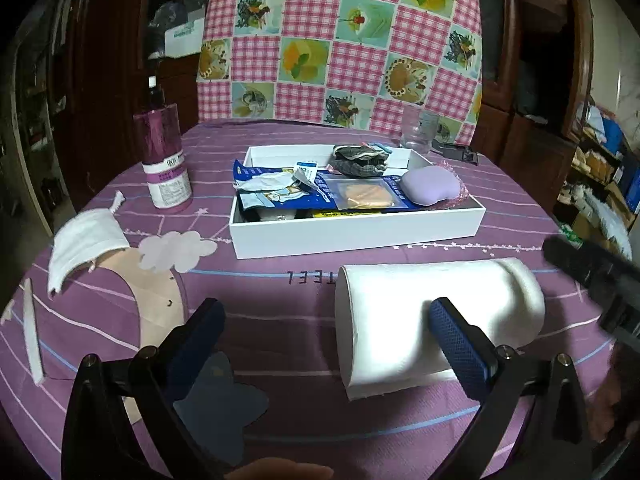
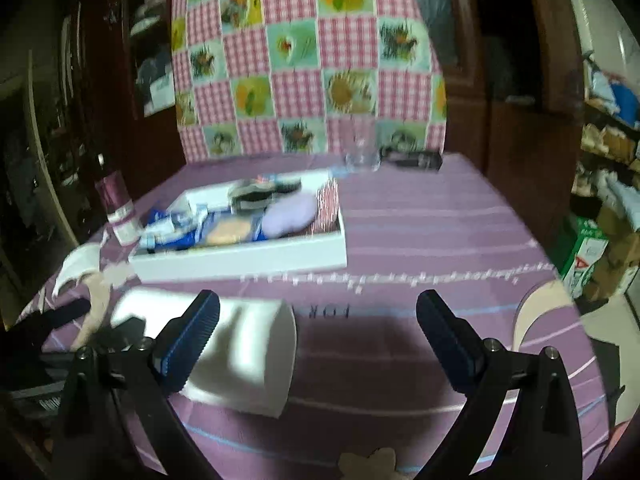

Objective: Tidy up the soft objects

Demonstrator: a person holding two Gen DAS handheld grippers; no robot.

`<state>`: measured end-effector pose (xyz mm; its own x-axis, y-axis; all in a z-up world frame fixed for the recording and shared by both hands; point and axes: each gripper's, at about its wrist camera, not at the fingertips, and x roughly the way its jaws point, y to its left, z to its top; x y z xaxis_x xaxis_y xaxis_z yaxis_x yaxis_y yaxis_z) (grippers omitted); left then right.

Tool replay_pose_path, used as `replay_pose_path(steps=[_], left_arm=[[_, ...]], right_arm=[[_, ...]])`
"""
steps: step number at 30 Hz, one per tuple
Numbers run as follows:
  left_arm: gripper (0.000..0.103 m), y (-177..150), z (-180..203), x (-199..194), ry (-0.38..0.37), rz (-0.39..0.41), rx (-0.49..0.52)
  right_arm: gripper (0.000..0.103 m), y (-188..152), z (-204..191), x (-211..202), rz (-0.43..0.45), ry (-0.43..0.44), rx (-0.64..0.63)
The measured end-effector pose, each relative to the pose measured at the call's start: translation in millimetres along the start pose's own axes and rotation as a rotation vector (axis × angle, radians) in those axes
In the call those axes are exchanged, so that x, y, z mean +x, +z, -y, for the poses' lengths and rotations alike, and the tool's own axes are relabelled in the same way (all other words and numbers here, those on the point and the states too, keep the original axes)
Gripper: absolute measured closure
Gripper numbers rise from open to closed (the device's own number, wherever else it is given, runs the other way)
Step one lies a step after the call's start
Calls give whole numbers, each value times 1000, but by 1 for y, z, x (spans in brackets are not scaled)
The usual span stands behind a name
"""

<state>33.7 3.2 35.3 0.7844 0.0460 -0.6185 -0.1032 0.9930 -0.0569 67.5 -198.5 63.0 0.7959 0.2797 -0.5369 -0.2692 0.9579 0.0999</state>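
Purple striped tablecloth (image 1: 280,288) covers the table, with a pink gingham patchwork cloth (image 1: 340,40) draped upright behind it and dark wooden cabinets to either side.

We note a white tray (image 1: 360,232) near the middle of the table. Inside it: a lilac heart-shaped sponge (image 1: 430,186) at the right end, an orange puff in a blue packet (image 1: 362,196) beside it, a folded dark cloth bundle (image 1: 360,160) toward the back, and crumpled blue-and-white wrappers (image 1: 272,182) at the left end.

Left of the tray stands a purple bottle (image 1: 162,152). A white face mask (image 1: 86,246) lies near the table's left edge, well apart from the tray. A clear glass (image 1: 420,132) sits behind the tray on the right.

Roll of white paper towel (image 1: 436,316) lies on its side in front of the tray, on the cloth, outside the tray.

Our left gripper (image 1: 328,340) is spread wide, grasping nothing; its right finger (image 1: 460,344) overlaps the roll in view, though we cannot tell whether it touches.

Our right gripper (image 2: 318,340) is likewise spread wide and empty, over the cloth just right of the roll (image 2: 240,356). The right wrist view is motion-blurred.
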Motion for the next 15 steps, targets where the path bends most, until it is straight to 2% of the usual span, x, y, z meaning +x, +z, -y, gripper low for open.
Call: replay_pose_path(steps=[2, 4, 5, 6, 8, 10, 15], left_arm=[[0, 0, 2, -1, 11, 5, 18], [0, -1, 3, -1, 17, 8, 29], [0, -1, 3, -1, 16, 8, 29], [0, -1, 3, -1, 14, 6, 26], [0, -1, 2, -1, 6, 3, 20], [0, -1, 2, -2, 3, 2, 18], [0, -1, 2, -2, 10, 5, 29]], right_arm=[[7, 6, -3, 0, -2, 8, -8], [34, 6, -6, -1, 26, 22, -19], [40, 4, -10, -2, 45, 47, -30], [50, 2, -11, -1, 51, 72, -34], [58, -2, -15, 5, 16, 152, -37], [72, -7, -18, 18, -63, 213, -52], [73, -15, -33, 19, -71, 156, -184]])
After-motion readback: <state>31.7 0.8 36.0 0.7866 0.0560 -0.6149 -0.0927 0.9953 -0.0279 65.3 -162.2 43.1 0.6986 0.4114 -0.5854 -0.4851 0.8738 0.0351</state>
